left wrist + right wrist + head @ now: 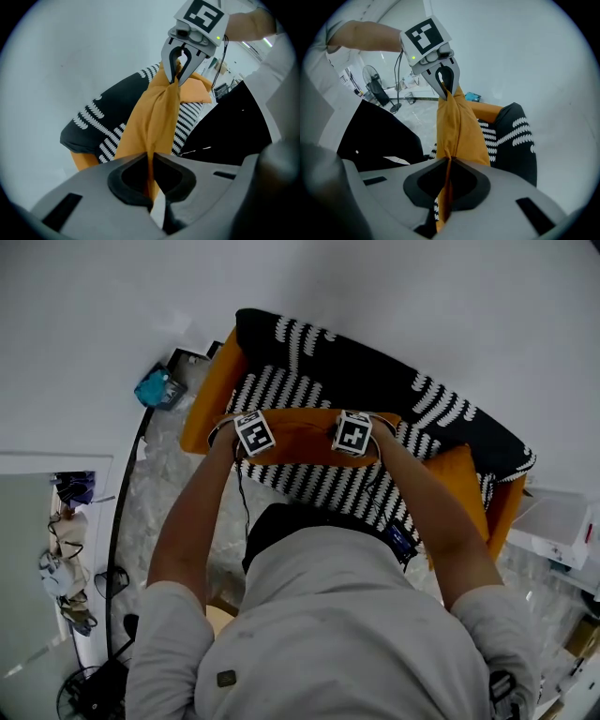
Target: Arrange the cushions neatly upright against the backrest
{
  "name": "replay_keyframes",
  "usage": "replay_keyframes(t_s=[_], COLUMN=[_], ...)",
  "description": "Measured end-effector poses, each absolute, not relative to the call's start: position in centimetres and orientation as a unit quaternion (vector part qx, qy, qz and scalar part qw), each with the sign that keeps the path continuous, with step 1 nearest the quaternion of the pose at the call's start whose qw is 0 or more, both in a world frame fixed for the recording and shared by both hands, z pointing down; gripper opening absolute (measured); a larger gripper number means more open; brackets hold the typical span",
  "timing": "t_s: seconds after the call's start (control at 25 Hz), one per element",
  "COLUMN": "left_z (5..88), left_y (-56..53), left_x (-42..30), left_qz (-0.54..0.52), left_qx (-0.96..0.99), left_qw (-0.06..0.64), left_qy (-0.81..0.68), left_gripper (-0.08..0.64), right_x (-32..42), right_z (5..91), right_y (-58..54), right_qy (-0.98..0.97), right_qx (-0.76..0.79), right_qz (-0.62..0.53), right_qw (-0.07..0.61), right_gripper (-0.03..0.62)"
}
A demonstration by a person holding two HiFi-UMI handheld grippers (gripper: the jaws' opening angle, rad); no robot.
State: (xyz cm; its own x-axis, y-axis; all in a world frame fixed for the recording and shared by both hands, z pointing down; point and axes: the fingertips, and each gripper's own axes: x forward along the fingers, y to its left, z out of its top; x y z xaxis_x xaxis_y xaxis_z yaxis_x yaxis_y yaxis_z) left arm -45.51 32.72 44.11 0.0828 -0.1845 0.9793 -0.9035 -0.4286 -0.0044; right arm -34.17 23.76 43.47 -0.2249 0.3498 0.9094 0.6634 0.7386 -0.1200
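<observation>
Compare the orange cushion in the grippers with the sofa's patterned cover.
The orange cushion is plain; the patterned cover is black with white marks. The cushion is pinched by the left gripper and right gripper; the cover lies draped over the sofa. Both are fabric.

I have the cushion over the seat of the sofa, before the backrest. My left gripper pinches its left end and my right gripper its right end. A second cushion sits at the seat's right end.
</observation>
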Motion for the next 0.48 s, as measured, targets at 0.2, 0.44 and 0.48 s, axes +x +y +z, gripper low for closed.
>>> replay_keyframes(t_s=[0.2,0.44,0.48], left_z=[44.3,44.5,44.8], left_y=[31.2,28.2,27.7], left_x=[-48.2,-51.7,-52.3], left_qz=[0.551,0.549,0.549], left_qx=[0.645,0.668,0.672], left_qw=[0.343,0.319,0.316], left_qy=[-0.404,-0.389,-0.384], left_gripper=[0.023,0.023,0.023], right_x=[-36.3,-39.6,-40.1], right_z=[43.3,44.0,44.2], right_y=[22.0,20.6,20.3], right_qy=[-0.774,-0.776,-0.777], right_qx=[-0.322,-0.310,-0.307], right_qz=[-0.145,-0.129,-0.124], right_qw=[0.526,0.533,0.536], right_gripper=[0.029,0.029,0.028])
